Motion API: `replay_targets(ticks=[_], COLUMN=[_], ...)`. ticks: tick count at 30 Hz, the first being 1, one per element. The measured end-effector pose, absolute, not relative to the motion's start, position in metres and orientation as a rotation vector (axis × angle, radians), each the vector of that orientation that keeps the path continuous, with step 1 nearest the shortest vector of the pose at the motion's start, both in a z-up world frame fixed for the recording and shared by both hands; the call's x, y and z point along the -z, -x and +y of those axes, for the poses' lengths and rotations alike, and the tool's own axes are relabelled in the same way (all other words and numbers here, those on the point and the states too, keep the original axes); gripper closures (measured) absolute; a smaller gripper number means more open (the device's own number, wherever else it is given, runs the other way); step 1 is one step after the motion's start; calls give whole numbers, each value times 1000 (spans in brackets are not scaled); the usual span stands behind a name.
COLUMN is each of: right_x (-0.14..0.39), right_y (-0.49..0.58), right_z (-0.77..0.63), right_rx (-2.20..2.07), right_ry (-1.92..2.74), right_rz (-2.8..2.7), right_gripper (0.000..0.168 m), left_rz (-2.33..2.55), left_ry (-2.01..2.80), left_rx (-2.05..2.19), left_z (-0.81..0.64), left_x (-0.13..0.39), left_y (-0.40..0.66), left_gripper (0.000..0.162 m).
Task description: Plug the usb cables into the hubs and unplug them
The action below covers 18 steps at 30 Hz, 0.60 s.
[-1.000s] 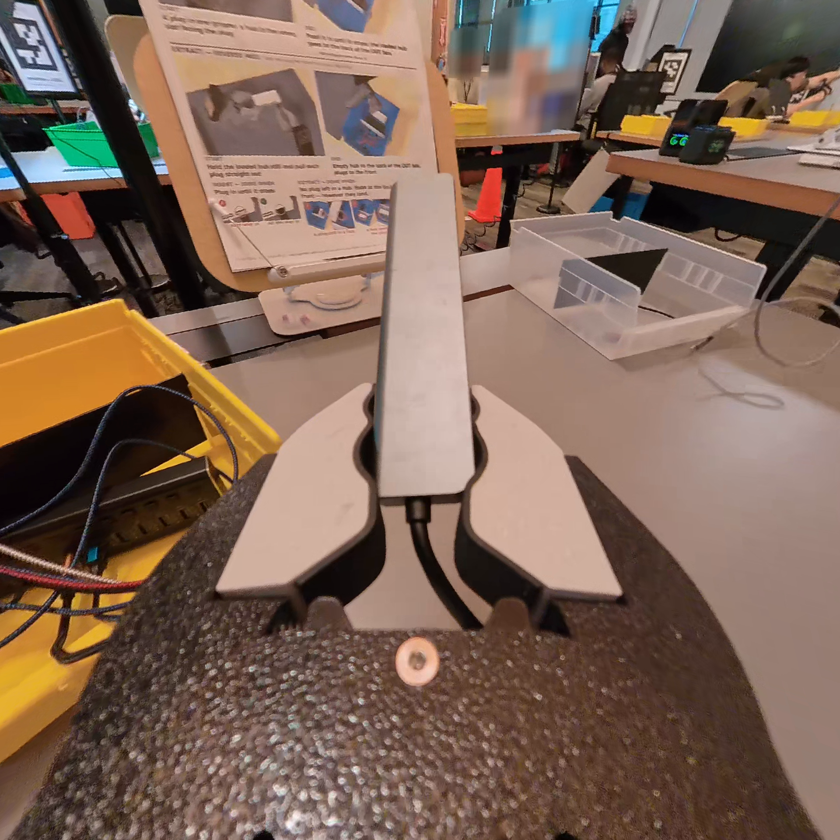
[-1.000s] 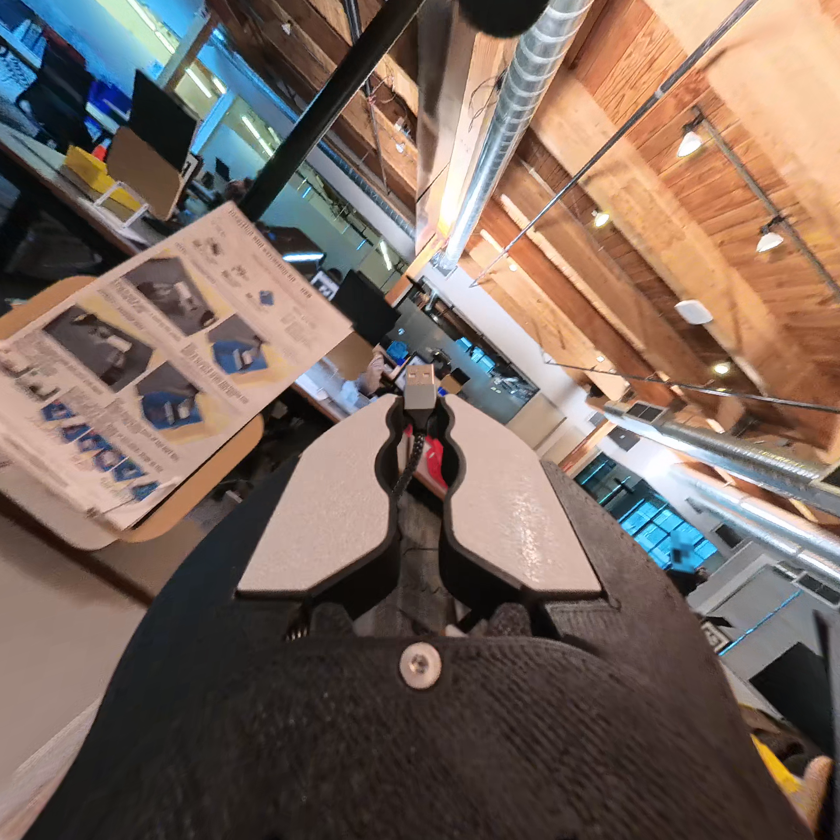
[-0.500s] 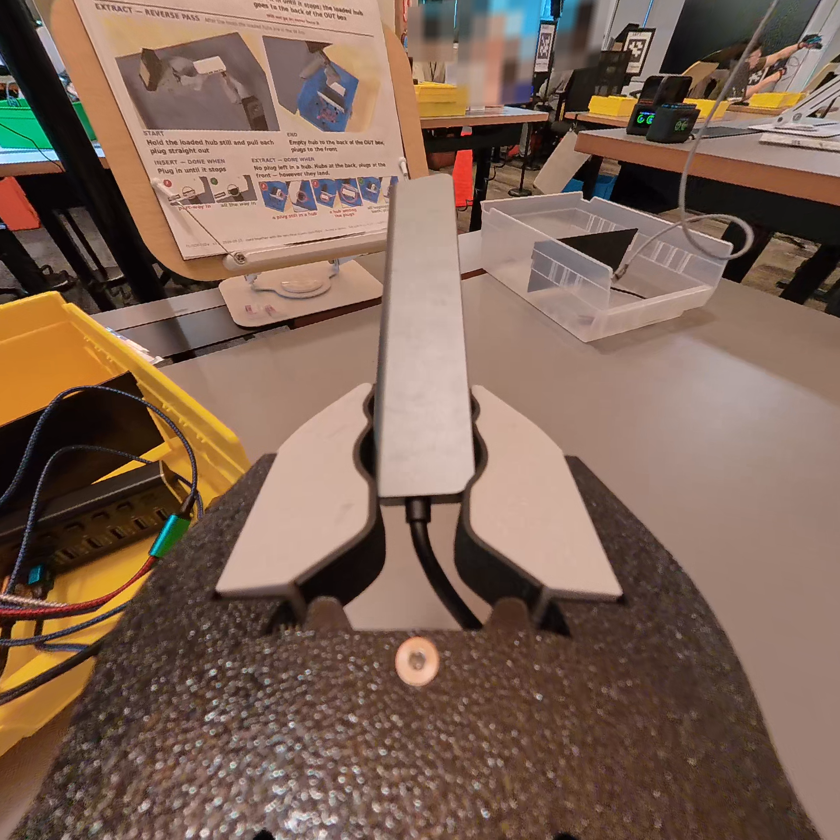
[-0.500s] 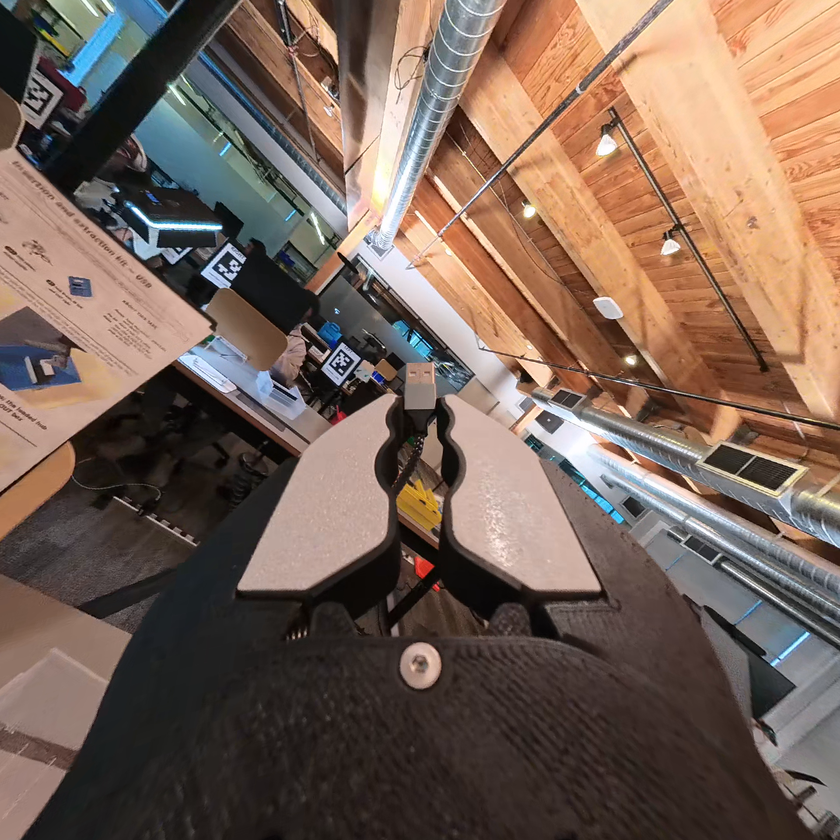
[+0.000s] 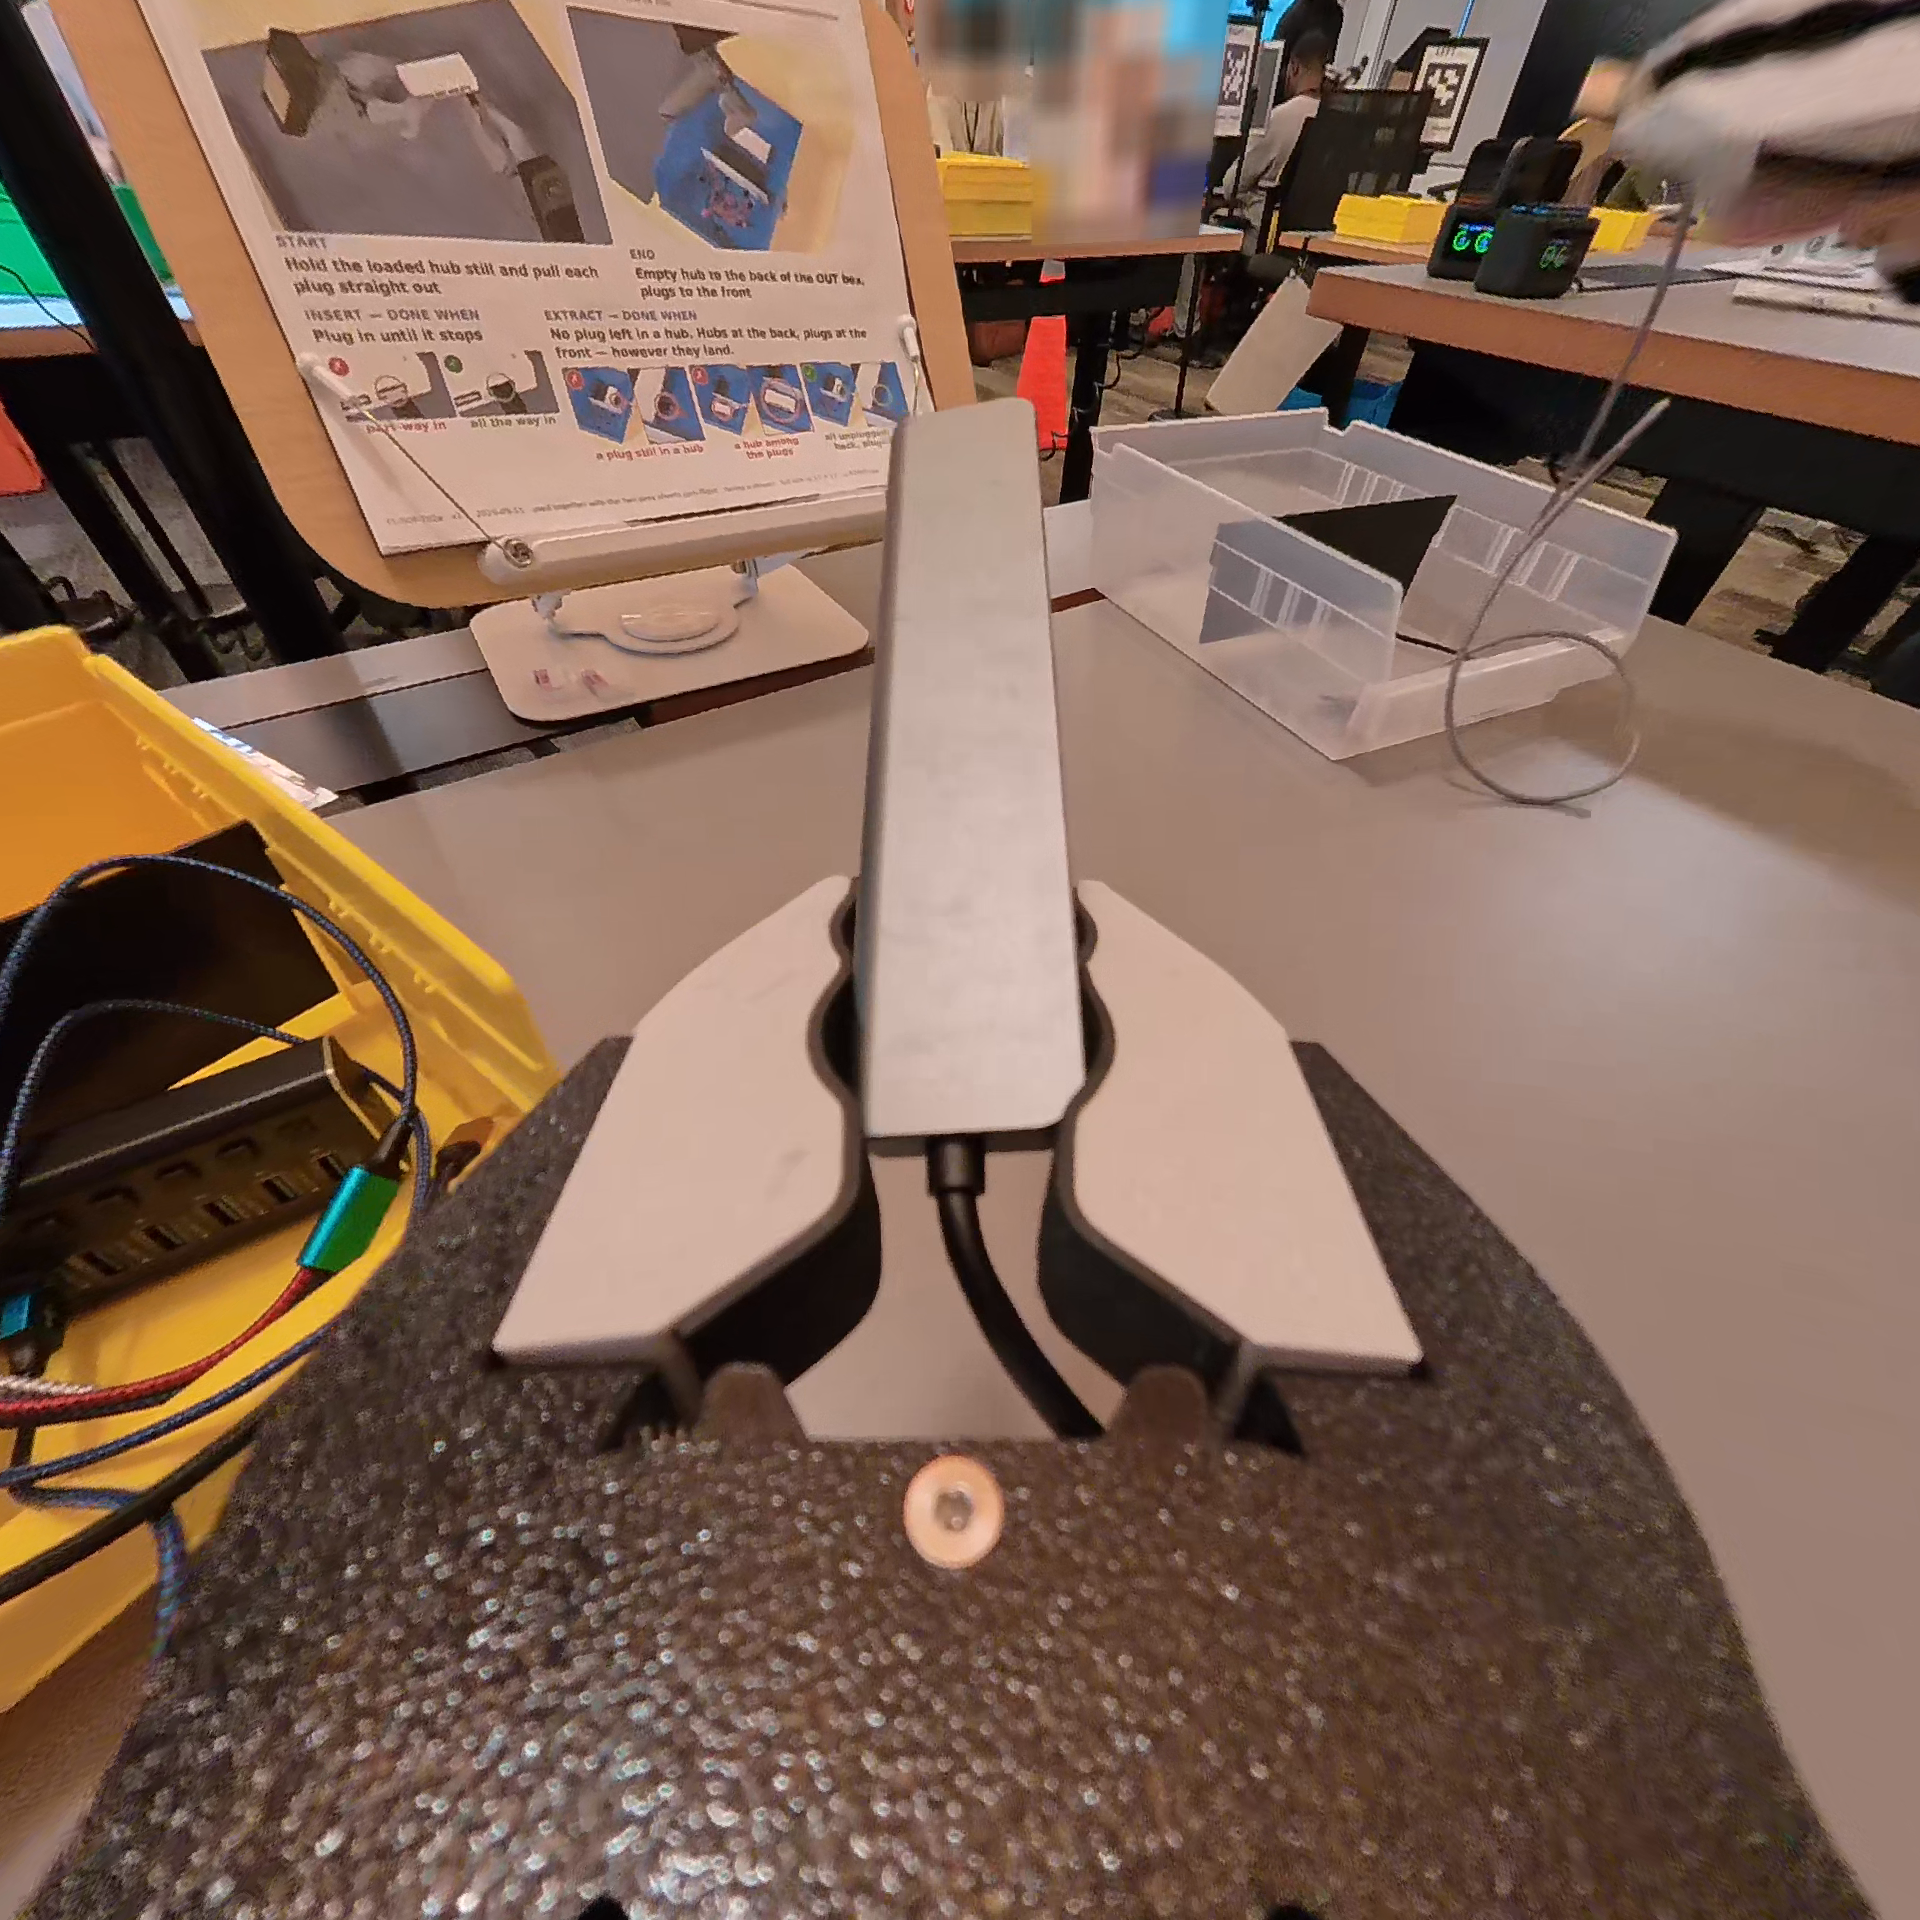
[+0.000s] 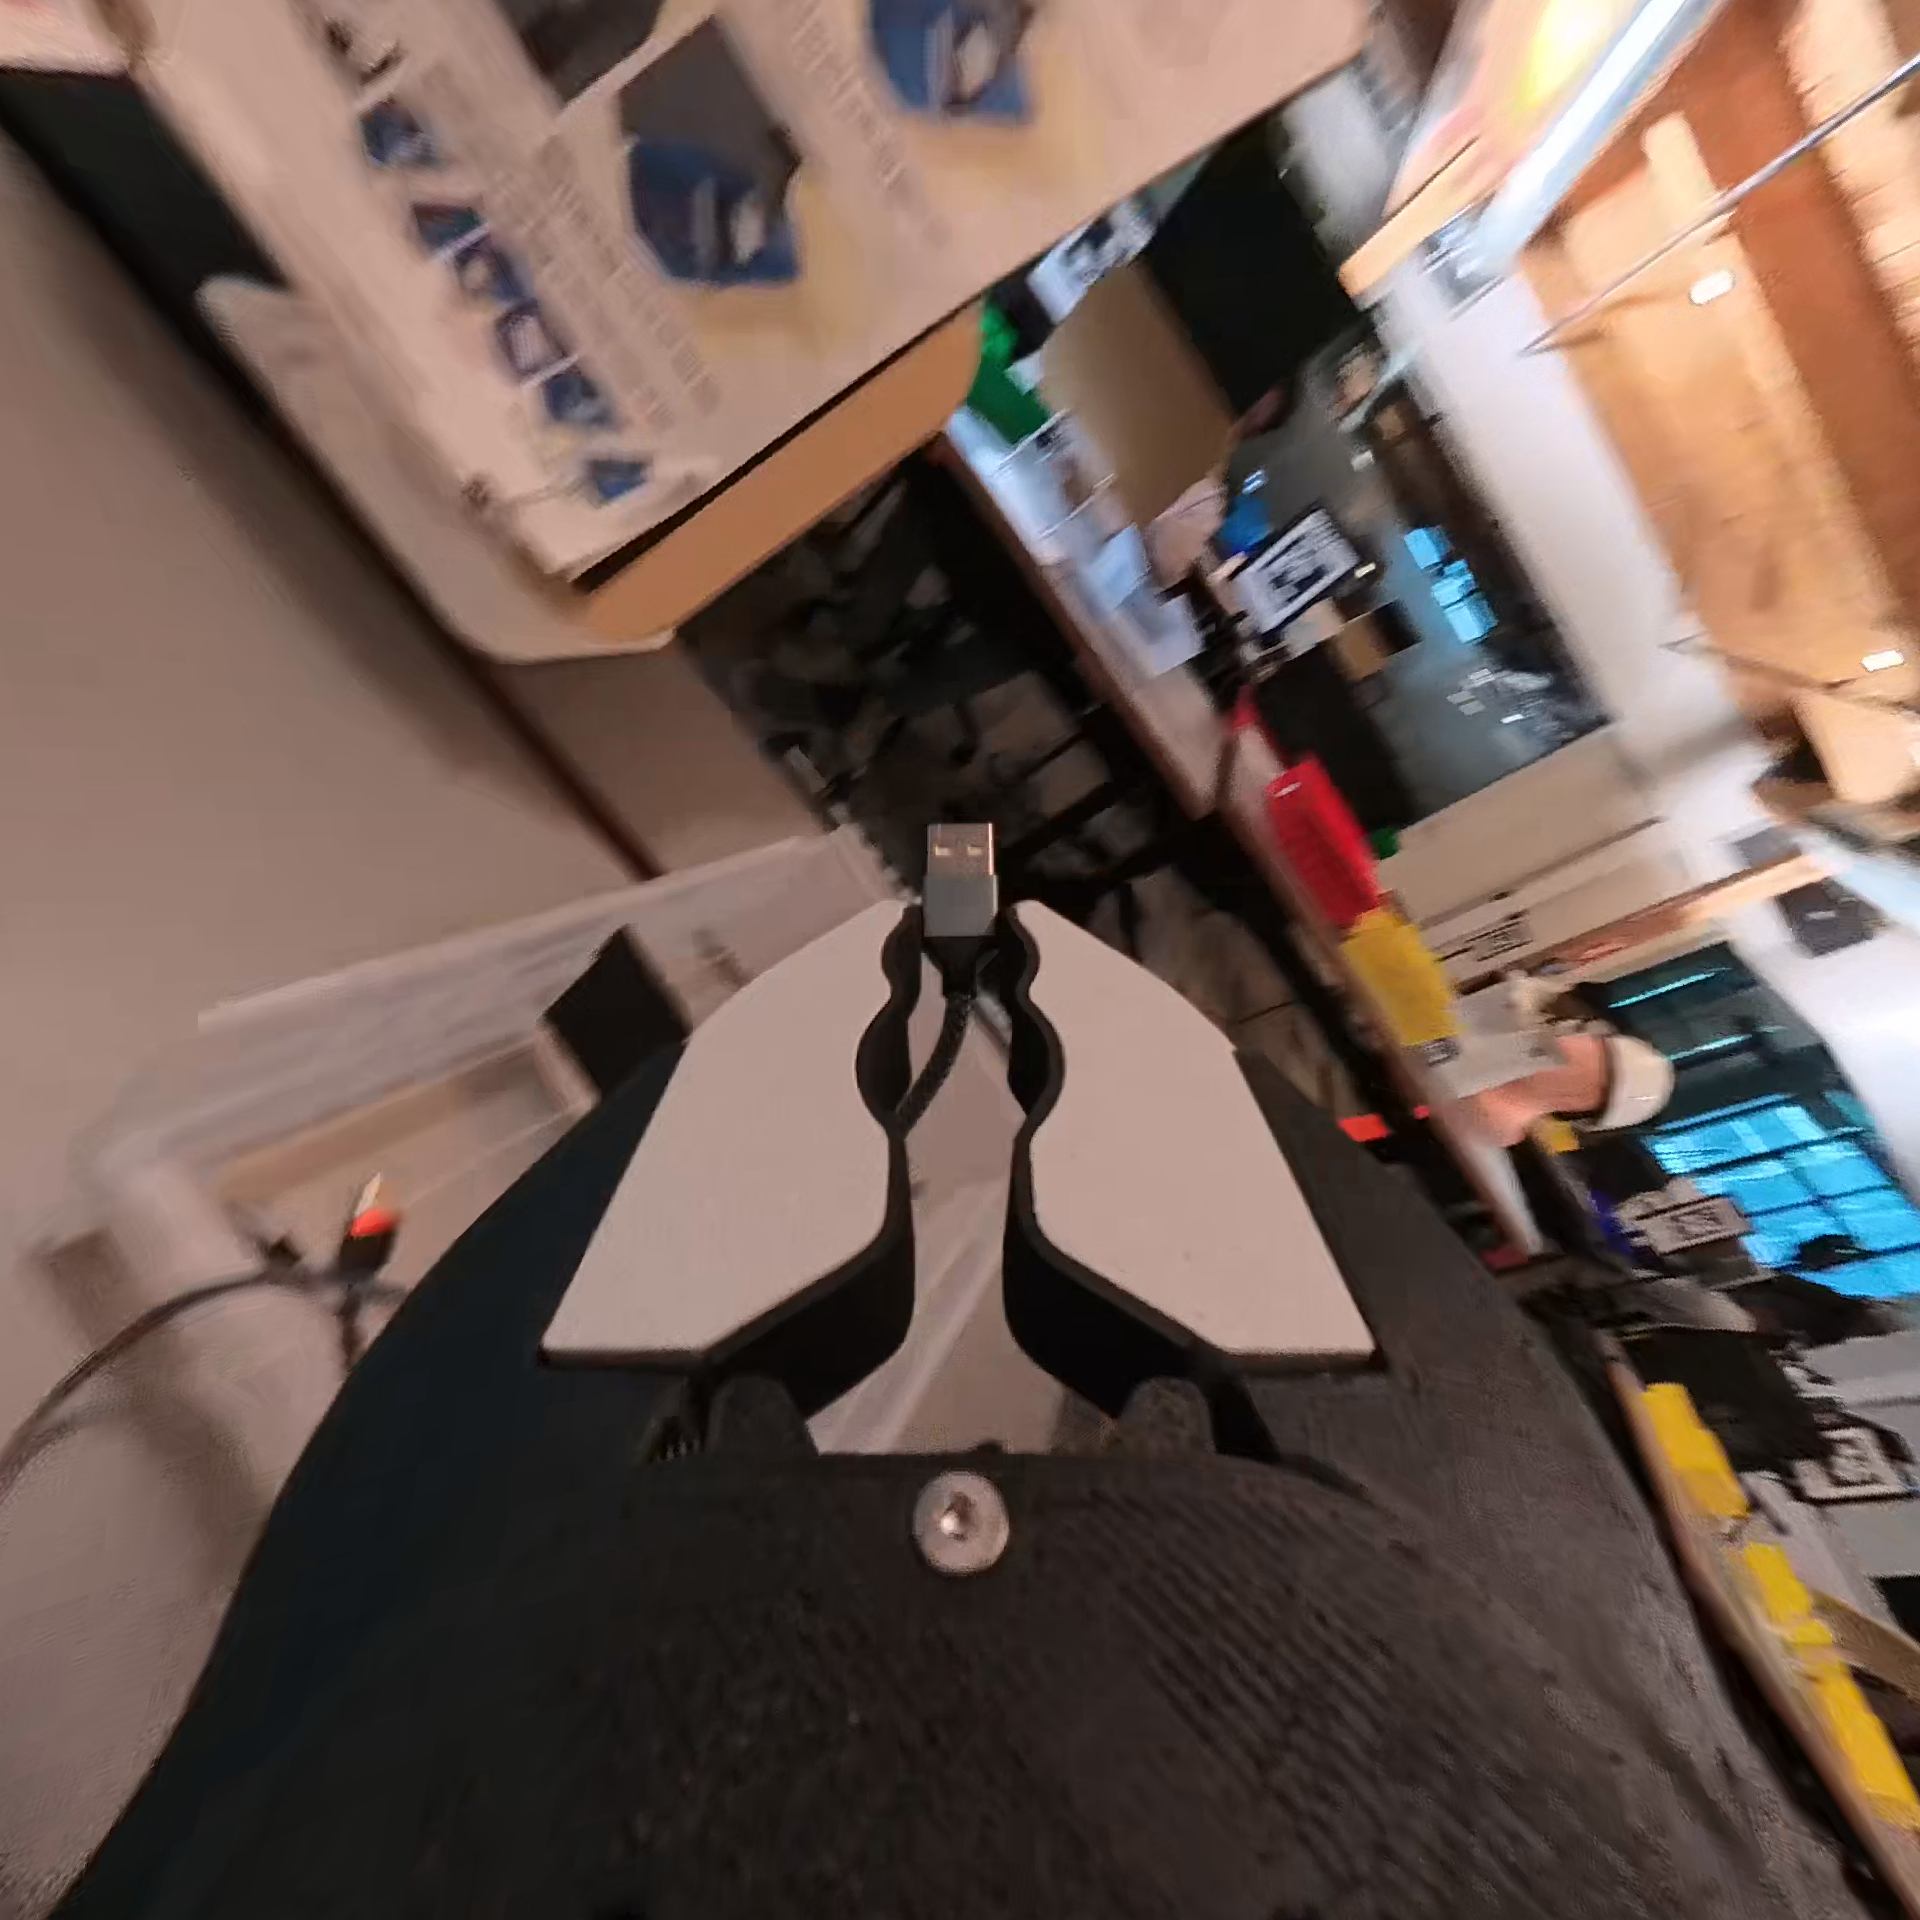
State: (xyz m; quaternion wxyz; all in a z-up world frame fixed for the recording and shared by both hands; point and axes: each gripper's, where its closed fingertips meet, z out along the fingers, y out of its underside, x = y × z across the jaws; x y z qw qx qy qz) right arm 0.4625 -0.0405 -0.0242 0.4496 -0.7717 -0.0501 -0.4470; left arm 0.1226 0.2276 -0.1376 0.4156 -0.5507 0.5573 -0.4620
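Note:
My left gripper [image 5: 961, 914] is shut on a long grey USB hub [image 5: 961, 727] that stands up over the grey table, its black cord [image 5: 987, 1299] running back between the fingers. My right gripper [image 6: 961, 920] is shut on a grey USB plug [image 6: 961, 883] with a braided cable [image 6: 935, 1070]; the plug's metal end points forward past the fingertips. The right gripper shows blurred at the top right of the left wrist view [image 5: 1787, 114], its grey cable [image 5: 1538, 644] hanging in a loop by the clear bin. A second dark hub [image 5: 177, 1174] lies in the yellow bin.
A yellow bin [image 5: 343, 914] at the left holds several cables and a teal plug [image 5: 348, 1226]. A clear plastic bin [image 5: 1382, 582] sits at the back right; it also shows in the right wrist view [image 6: 436, 1018]. An instruction sheet on a wooden stand [image 5: 582, 270] stands behind. The tips of one gripper are about 45 centimeters away from the tips of the other.
The right gripper has swung down from pointing at the ceiling toward the table and the clear bin, still holding the plug. The left gripper and hub stay almost still.

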Motion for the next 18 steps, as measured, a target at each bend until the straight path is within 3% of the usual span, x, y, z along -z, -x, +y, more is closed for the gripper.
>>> replay_targets(ticks=[3, 9, 12, 18], right_x=[96, 178, 205, 192], right_y=[-461, -454, -461, -433], right_z=[-46, -40, -53, -63], right_rx=[970, 756, 757, 493], right_ry=[2090, 2351, 2553, 2640], right_rz=[-127, -136, -88, -22], right_gripper=[154, 152, 127, 77], left_rz=[1419, 1465, 1476, 1478], left_ry=[1389, 1373, 1369, 1371], left_rx=[1165, 1152, 1149, 1158], left_z=[223, 211, 208, 209], left_x=[143, 149, 150, 151], left_y=[-126, -131, -132, -131], left_gripper=[129, 129, 129, 129])
